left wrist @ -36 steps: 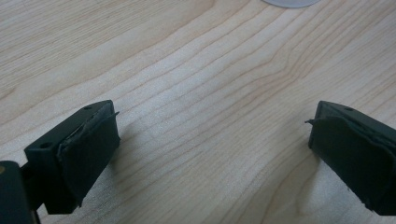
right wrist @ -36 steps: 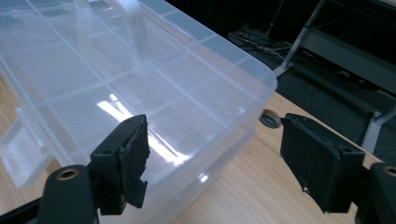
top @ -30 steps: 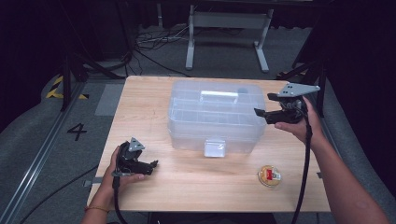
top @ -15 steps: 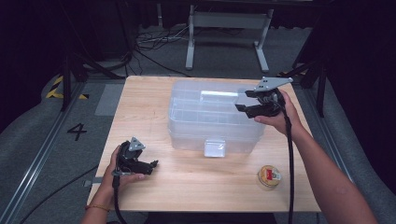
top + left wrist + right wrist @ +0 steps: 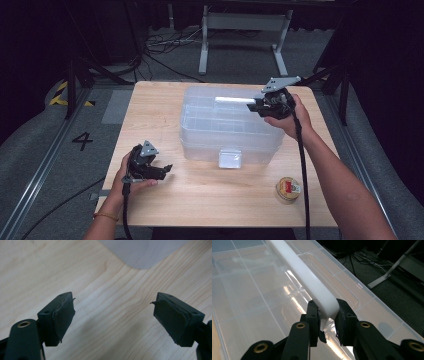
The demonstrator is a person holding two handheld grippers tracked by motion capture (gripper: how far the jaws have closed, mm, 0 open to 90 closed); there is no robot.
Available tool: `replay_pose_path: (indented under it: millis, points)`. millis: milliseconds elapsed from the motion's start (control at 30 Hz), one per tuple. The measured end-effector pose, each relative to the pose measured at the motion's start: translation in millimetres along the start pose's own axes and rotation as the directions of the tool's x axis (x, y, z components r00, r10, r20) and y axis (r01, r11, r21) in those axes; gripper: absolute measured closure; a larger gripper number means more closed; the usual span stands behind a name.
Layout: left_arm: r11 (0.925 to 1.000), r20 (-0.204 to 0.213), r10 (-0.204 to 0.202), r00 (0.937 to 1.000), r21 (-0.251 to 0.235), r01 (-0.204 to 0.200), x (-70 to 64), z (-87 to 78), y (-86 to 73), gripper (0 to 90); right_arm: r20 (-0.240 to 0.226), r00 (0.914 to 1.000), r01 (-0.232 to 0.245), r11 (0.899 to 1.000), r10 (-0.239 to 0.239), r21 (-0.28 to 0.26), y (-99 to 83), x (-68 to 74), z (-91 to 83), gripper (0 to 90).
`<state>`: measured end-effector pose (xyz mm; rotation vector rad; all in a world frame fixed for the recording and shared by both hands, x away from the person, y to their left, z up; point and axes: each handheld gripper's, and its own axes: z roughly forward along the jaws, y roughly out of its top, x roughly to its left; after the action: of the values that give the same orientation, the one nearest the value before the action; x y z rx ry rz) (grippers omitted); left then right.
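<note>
Right claw (image 5: 327, 322): clenched on white handle (image 5: 304, 277) of clear box (image 5: 227, 125), frame centre; lift pending. Left claw (image 5: 113, 320): released, over worktop (image 5: 100, 290), lower left

The box (image 5: 227, 127) is big, see-through plastic, lid shut. It sits mid-table. Its white handle (image 5: 308, 280) lies on top, toward 12 o'clock.

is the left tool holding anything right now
No, the left tool is open over the bare table, with nothing between its jaws.

Right gripper (image 5: 327, 323) fingers clamped; left gripper (image 5: 113, 320) fingers spread.
</note>
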<state>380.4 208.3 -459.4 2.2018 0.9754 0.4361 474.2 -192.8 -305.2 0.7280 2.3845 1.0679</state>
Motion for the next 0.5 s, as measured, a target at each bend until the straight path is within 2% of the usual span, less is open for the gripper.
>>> replay_pose_path:
  millis: [133, 200, 267, 367, 500]
  points:
    - [0.9983, 0.018, 0.017, 0.9997, -0.057, -0.016, -0.6, -3.6, 21.8, 18.6, -0.008, 1.0000, 0.002, 1.000, -0.002, 0.025, 3.5, -1.0, -0.9, 74.9]
    - [0.9965, 0.045, 0.020, 0.9988, -0.082, -0.017, -1.6, -3.8, 30.9, 18.3, -0.014, 0.9999, 0.003, 0.999, -0.002, 0.034, 5.0, -2.3, -0.8, 75.0]
    - [0.9947, 0.038, 0.046, 0.9982, -0.094, -0.042, -4.7, -3.0, 36.8, 18.5, -0.021, 0.9998, 0.001, 0.999, -0.001, 0.043, 6.7, -3.6, -0.8, 75.0]
    - [0.9919, 0.047, 0.050, 0.9976, -0.119, -0.044, -4.7, -4.2, 43.2, 19.0, -0.030, 0.9996, -0.001, 0.999, 0.003, 0.053, 9.7, -6.2, -1.2, 75.1]
    - [0.9895, 0.039, 0.049, 0.9980, -0.138, -0.044, -3.6, -6.0, 46.9, 23.5, -0.028, 0.9994, -0.018, 0.998, 0.019, 0.054, 15.0, -10.6, -2.3, 75.0]
